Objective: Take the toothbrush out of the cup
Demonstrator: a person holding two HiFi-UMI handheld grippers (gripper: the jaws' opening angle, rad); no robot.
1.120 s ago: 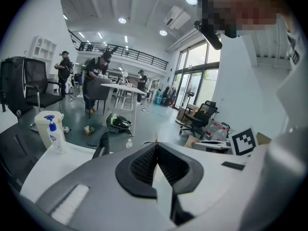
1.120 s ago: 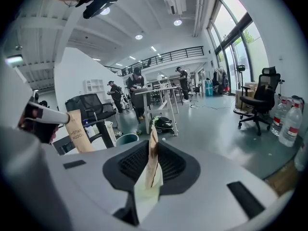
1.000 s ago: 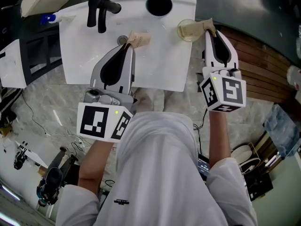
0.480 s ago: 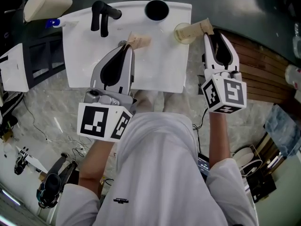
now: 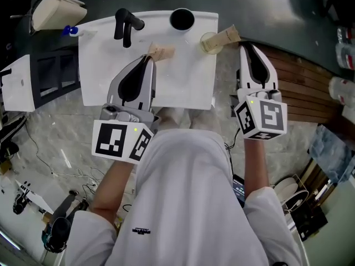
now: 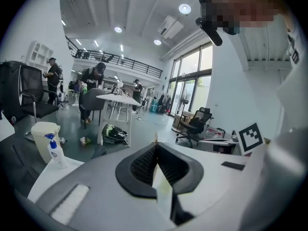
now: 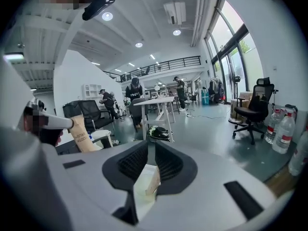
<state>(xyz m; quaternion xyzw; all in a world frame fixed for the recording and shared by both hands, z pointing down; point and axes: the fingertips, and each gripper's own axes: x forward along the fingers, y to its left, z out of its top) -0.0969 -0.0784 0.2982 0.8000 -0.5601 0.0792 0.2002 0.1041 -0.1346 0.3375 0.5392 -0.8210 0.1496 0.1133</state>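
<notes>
Right gripper (image 5: 242, 45), jaws just closing, clamps tan paper-wrapped toothbrush (image 5: 226, 36) at clear round cup (image 5: 206, 43); left gripper (image 5: 148, 57) pinches similar tan packet (image 5: 161, 52).

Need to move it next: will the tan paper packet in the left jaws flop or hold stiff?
Tan paper packet probably holds stiff: it juts straight from the left gripper. Likely light, being slim. Its paper could slip.

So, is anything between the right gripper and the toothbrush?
Nothing visible. The right gripper, whose jaws have just been closing, has the wrapped toothbrush between them, its far end at the cup. The left gripper, holding another packet, is apart, over the sink.
</notes>
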